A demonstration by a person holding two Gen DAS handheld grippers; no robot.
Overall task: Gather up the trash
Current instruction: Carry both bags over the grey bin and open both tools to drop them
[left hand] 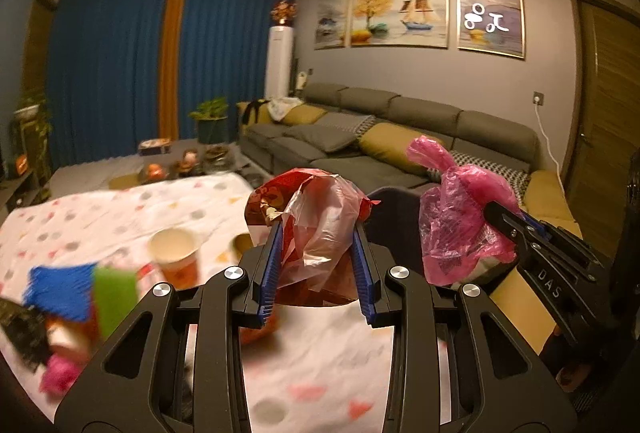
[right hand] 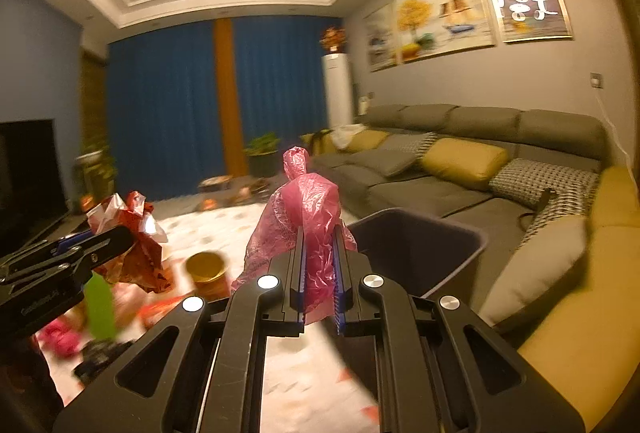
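Right gripper (left hand: 496,217) body: white letters "DAS".
Left gripper (right hand: 120,237) body: faint line of print, too blurred to read.

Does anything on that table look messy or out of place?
Yes: litter lies scattered on the spotted white tablecloth: an empty paper cup, a crumpled pink scrap and a blurred green-and-blue item at its left.

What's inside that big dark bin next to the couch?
Only the trash bin's dark inner walls show near its rim. The pink plastic bag in the right gripper covers part of the opening, and the bottom stays hidden.
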